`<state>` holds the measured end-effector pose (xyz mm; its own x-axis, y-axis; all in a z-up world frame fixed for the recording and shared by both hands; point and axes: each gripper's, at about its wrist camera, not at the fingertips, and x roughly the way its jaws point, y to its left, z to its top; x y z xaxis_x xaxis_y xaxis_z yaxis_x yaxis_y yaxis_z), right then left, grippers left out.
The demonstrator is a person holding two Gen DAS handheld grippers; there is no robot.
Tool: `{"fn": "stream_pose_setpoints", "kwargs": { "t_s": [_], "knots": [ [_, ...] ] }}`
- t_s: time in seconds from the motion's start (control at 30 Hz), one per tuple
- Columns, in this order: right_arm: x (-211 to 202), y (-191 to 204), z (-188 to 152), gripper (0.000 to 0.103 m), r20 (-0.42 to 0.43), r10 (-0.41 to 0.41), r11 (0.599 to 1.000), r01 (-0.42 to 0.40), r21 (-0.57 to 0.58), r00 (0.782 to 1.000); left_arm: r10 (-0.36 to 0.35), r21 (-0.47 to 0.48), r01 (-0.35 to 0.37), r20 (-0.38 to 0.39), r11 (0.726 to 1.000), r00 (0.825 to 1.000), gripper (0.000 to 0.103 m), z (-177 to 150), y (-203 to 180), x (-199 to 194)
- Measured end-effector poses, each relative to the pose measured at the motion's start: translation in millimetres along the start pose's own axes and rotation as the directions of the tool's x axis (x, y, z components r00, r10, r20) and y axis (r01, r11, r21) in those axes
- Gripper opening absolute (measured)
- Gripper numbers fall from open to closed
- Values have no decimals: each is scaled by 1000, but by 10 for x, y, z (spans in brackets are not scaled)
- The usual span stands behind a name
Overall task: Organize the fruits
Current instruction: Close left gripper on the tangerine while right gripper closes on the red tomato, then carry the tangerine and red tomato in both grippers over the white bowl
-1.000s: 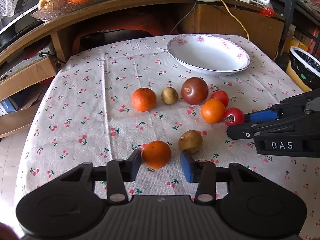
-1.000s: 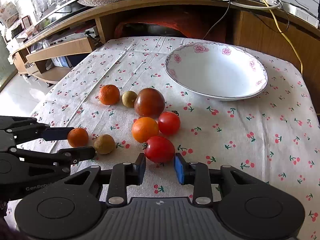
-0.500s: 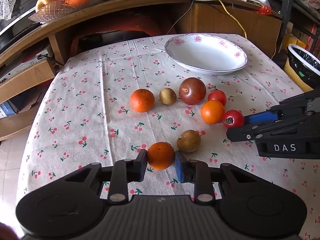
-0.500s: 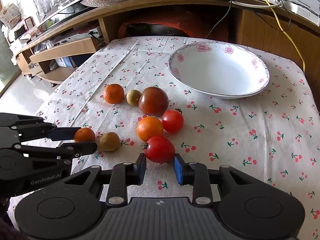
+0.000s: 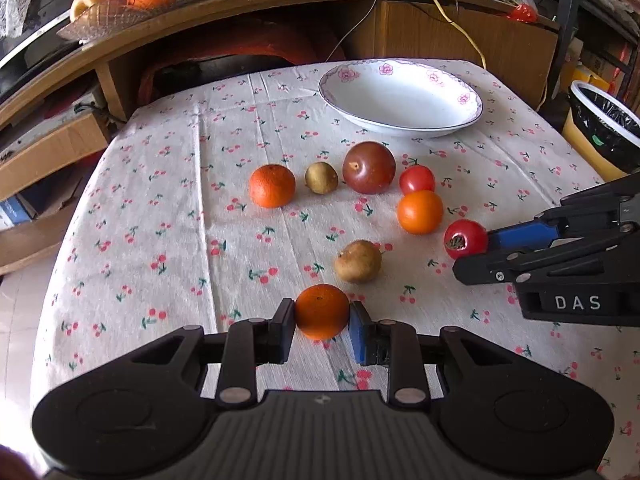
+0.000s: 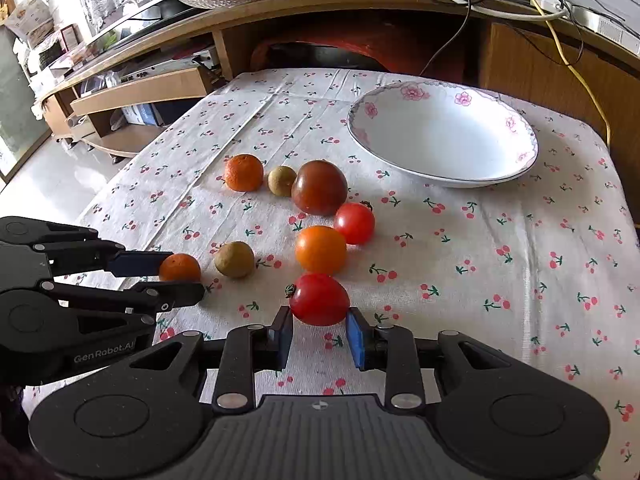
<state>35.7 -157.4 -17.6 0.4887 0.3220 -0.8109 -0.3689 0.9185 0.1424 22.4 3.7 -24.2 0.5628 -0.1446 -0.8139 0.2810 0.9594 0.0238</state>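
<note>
Left tongs (image 5: 322, 330) now clenched on small orange (image 5: 322, 311); right tongs (image 6: 319, 336) closed onto red tomato (image 6: 319, 299); both ready for lifting toward bowl (image 6: 442, 182), upper right.

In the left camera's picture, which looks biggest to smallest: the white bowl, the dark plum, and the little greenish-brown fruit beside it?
1. White bowl
2. Dark plum
3. Greenish-brown fruit

The plum and small fruit sit side by side, so nearness hardly skews that comparison.

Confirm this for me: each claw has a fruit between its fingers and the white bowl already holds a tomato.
Not quite: the white bowl is empty, as the right wrist view shows. The left claw brackets an orange, the right claw a tomato.
</note>
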Motion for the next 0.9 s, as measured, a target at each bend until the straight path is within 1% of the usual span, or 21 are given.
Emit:
{"fn": "stream_pose_setpoints", "kwargs": {
  "t_s": [0.1, 0.2, 0.3, 0.43, 0.67, 0.9],
  "knots": [
    [-73, -26, 16, 24, 10, 13, 1000, -13, 15, 1000, -1, -33, 1, -23, 999, 1000, 37, 7, 9, -47],
    [-133, -41, 22, 24, 18, 9, 1000, -9, 19, 1000, -3, -44, 2, -28, 999, 1000, 37, 72, -24, -110],
    [-179, -69, 29, 24, 29, 3, 1000, -4, 28, 1000, -9, -11, 8, -7, 1000, 1000, 37, 177, -99, -152],
    [-193, -133, 62, 24, 35, 8, 998, -10, 62, 999, -36, 10, 36, 5, 999, 999, 37, 293, -137, -127],
    [-181, -262, 206, 24, 50, -2, 994, -3, 112, 999, -69, 16, 69, 3, 997, 998, 37, 522, -152, 0],
    [-141, -420, 424, 24, 73, -24, 991, 14, 130, 997, -100, 28, 99, 47, 995, 994, 37, 853, -233, 87]
  ]
}}
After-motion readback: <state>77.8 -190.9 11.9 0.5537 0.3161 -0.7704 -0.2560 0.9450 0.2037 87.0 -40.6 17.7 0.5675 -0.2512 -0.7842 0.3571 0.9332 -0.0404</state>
